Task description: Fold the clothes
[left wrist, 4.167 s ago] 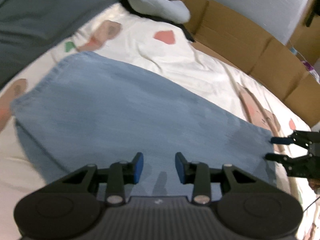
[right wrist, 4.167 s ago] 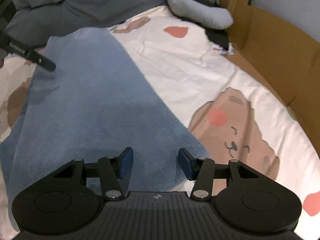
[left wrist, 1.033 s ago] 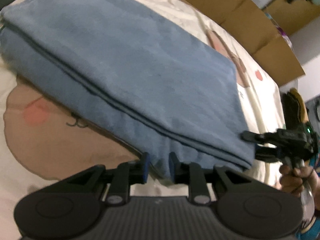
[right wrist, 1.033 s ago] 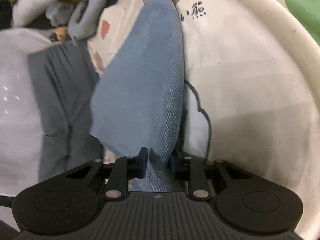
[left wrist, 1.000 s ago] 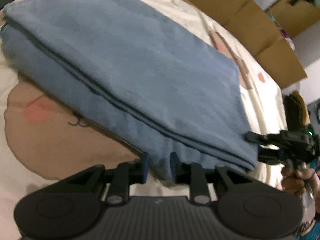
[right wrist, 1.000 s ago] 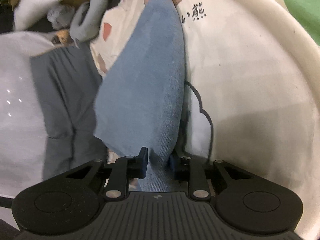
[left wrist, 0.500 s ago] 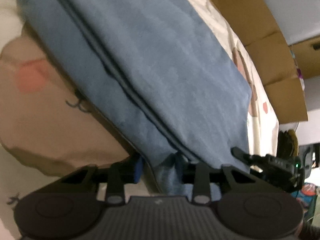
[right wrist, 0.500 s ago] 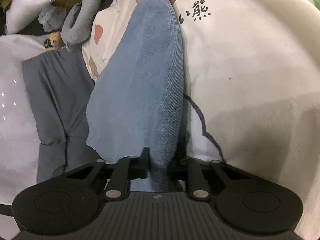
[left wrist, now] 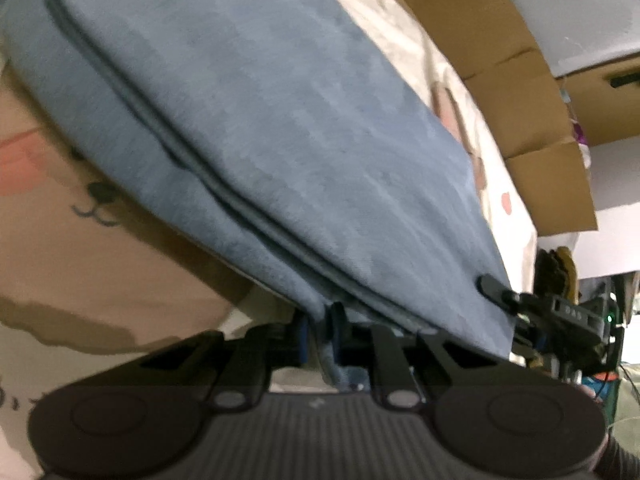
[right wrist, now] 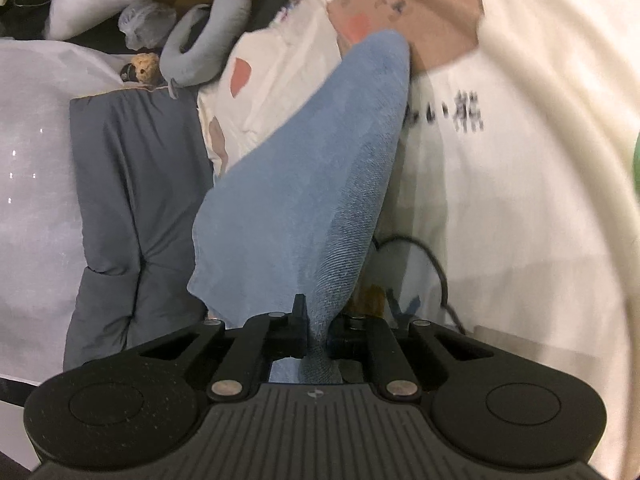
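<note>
Since half a second ago the left gripper point(left wrist: 318, 334) has closed on the blue garment point(left wrist: 280, 128), pinching its layered near edge. The right gripper point(right wrist: 318, 334) is clamped on the cloth's other corner, seen at four o'clock in the left view point(left wrist: 516, 320). The folded garment hangs lifted between them above the cartoon bedsheet point(right wrist: 520, 184); cardboard point(left wrist: 500, 44) stands at one o'clock.

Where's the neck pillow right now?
In the right wrist view, the grey neck pillow lies upper left, at the sheet's far edge, beyond the blue garment and the dark grey bedding.
</note>
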